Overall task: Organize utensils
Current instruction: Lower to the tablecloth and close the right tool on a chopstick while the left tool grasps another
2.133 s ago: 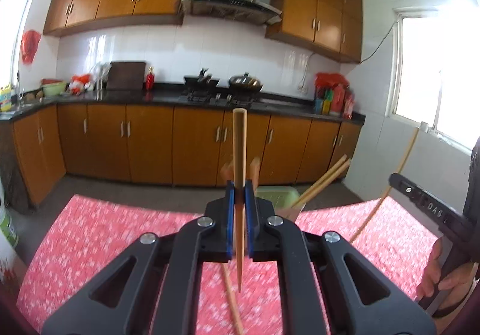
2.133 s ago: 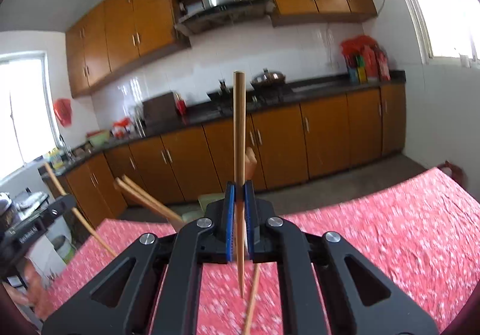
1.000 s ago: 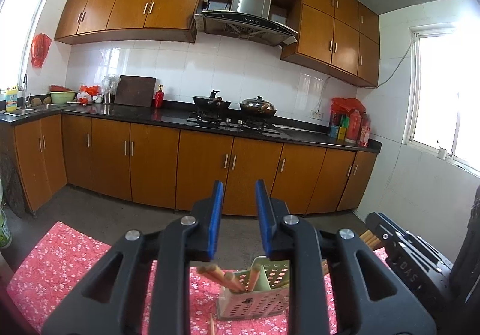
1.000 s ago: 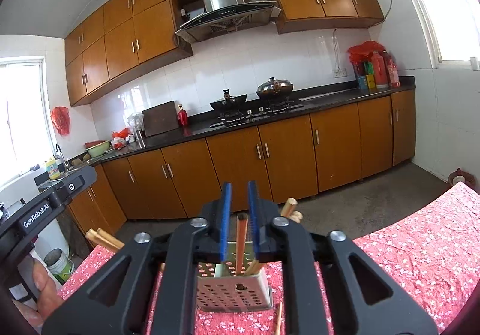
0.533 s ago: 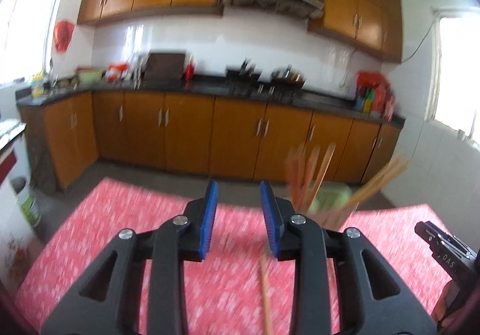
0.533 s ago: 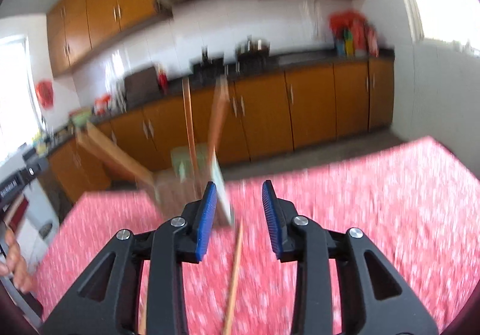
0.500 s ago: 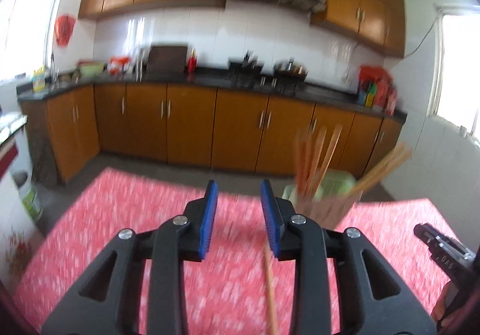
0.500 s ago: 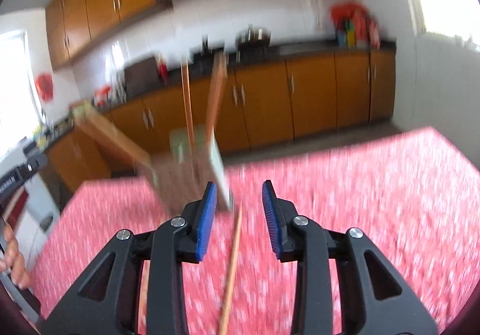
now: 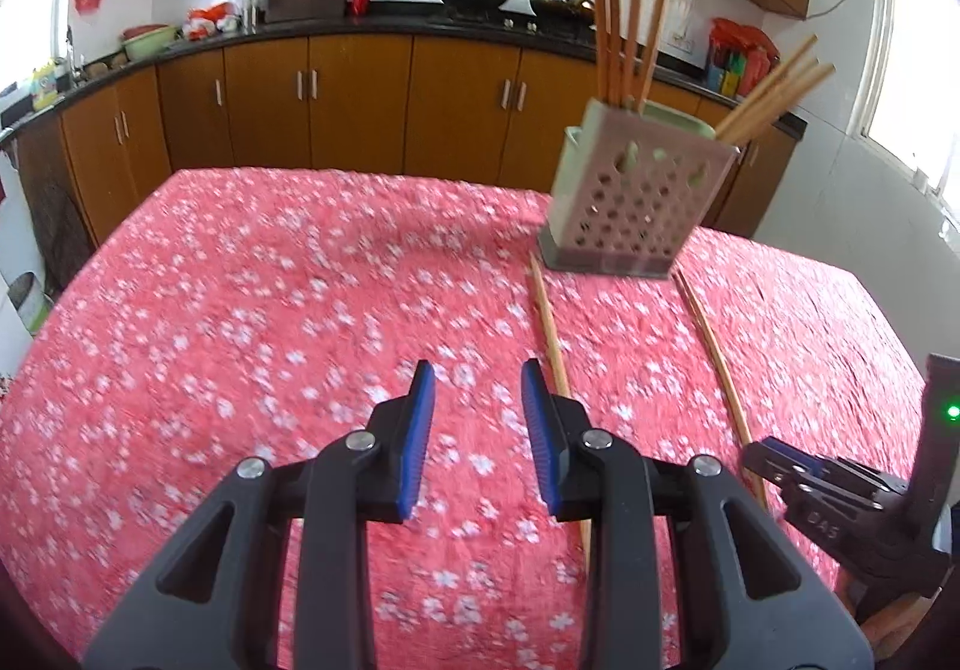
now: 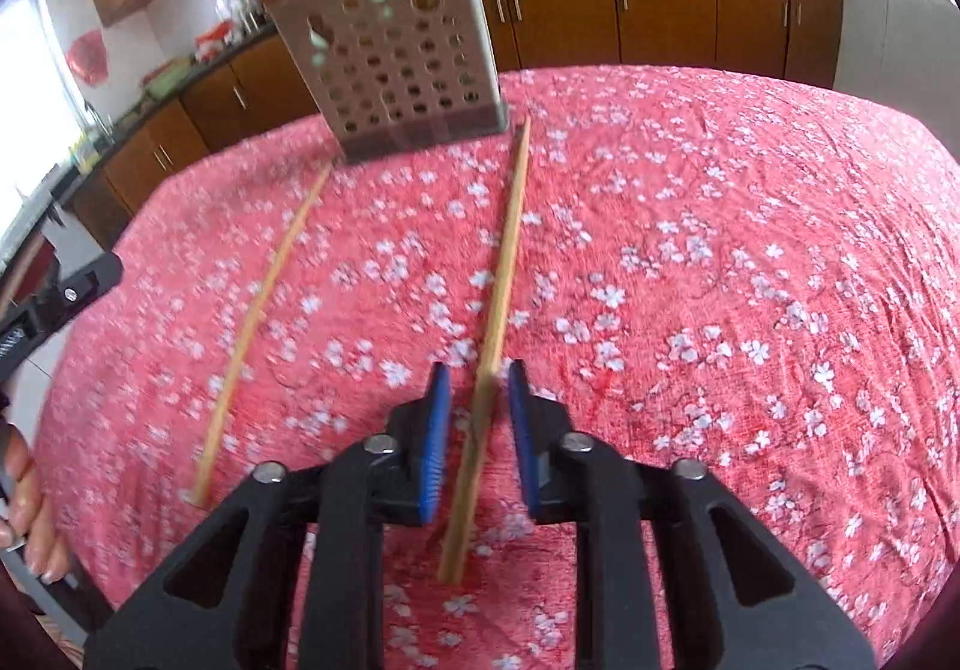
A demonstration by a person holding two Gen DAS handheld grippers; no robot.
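A perforated utensil holder [image 9: 636,208] with several wooden chopsticks upright in it stands on the red floral tablecloth [image 9: 270,310]. It also shows in the right wrist view [image 10: 396,63]. Two loose chopsticks lie on the cloth in front of it. My left gripper [image 9: 474,400] is open and empty, just left of one chopstick [image 9: 549,328]. My right gripper [image 10: 477,394] is open, low over the cloth, with its jaws on either side of the other chopstick [image 10: 504,262]. The first chopstick lies to its left [image 10: 264,304]. The right gripper's tip shows in the left wrist view [image 9: 780,460].
Brown kitchen cabinets [image 9: 360,99] and a dark counter run behind the table. The table's far edge is just behind the holder. A hand [image 10: 24,496] holds the left gripper at the left edge of the right wrist view.
Both grippers let go of their chopsticks into the holder, opened, and dropped down toward the cloth. The right gripper now straddles a loose chopstick.
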